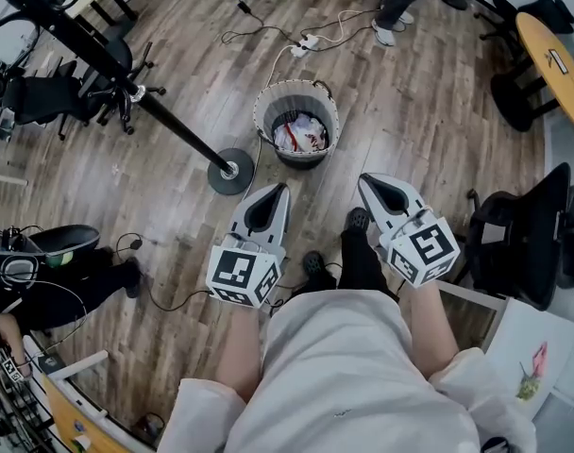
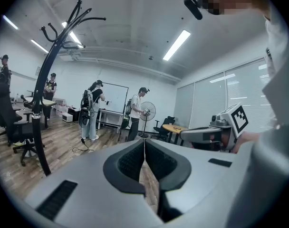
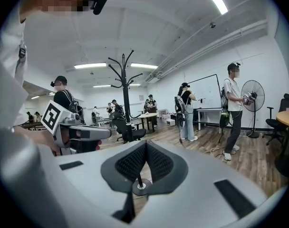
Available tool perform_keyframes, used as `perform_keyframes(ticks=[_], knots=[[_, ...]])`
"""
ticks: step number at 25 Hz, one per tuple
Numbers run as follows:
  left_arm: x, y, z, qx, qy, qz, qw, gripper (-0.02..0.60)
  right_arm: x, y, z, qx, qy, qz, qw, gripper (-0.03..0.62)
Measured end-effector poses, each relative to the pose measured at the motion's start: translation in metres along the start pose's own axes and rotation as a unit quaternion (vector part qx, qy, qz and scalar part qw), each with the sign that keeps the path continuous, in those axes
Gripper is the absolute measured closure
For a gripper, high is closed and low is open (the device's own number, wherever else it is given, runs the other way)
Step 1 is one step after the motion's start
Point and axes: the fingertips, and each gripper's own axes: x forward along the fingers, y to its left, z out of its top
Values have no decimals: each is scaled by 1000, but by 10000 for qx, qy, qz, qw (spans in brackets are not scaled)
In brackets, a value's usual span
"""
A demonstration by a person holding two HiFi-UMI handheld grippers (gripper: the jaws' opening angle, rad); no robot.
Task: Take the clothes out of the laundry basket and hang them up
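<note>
A grey woven laundry basket (image 1: 295, 102) stands on the wood floor ahead of me, with white and red clothes (image 1: 301, 135) bunched inside. A black coat stand (image 1: 174, 128) rises to its left from a round base (image 1: 230, 172); its hooked top shows in the left gripper view (image 2: 45, 75) and the right gripper view (image 3: 125, 91). My left gripper (image 1: 279, 189) and right gripper (image 1: 365, 179) are held side by side at waist height, short of the basket. Both are shut with nothing between the jaws (image 2: 144, 144) (image 3: 145, 146).
White and black cables with a power strip (image 1: 306, 41) lie beyond the basket. Black office chairs stand at the right (image 1: 528, 239) and left (image 1: 56, 97). A wooden table (image 1: 556, 59) is at the far right. Several people (image 2: 135, 113) and a fan (image 3: 253, 96) stand further off.
</note>
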Motion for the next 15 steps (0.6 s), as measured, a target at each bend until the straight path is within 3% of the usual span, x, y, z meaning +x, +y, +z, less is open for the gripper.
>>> perform_keyframes(ticks=[15], knots=[[34,28,-9,-93,213,173,9996,553,42,-28,-3,-2,198,177,9996,565]])
